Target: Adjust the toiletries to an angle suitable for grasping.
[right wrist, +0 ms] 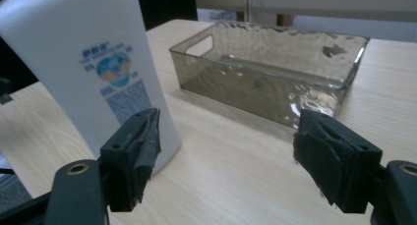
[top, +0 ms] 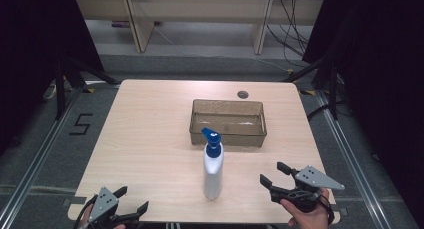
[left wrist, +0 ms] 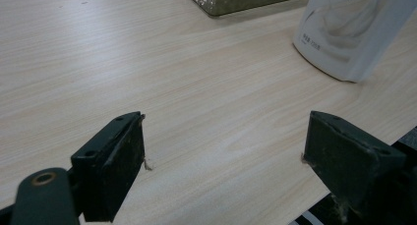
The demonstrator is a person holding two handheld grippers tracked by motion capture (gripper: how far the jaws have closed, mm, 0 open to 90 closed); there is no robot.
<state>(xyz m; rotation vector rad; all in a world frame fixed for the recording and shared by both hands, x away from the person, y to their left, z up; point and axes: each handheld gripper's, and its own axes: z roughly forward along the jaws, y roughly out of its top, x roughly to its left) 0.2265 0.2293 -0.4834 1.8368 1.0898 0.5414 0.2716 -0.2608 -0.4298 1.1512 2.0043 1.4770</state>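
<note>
Table (top: 150,139) is pale wood-grain laminate with rounded corners and a small grommet (top: 243,94) near the far edge, sitting on grey floor with a "5" (top: 80,124) marked at left. Dark curtains hang on both sides, and what looks like a wooden bench stands behind. Bottle (top: 213,169), white with a blue pump, stands upright near the front, just in front of a clear tray (top: 228,123). Left gripper (top: 132,201) and right gripper (top: 272,173) both hover with jaws wide apart, holding nothing.

White pump bottle (top: 213,168), blue nozzle, upright just before smoky plastic bin (top: 228,122).
</note>
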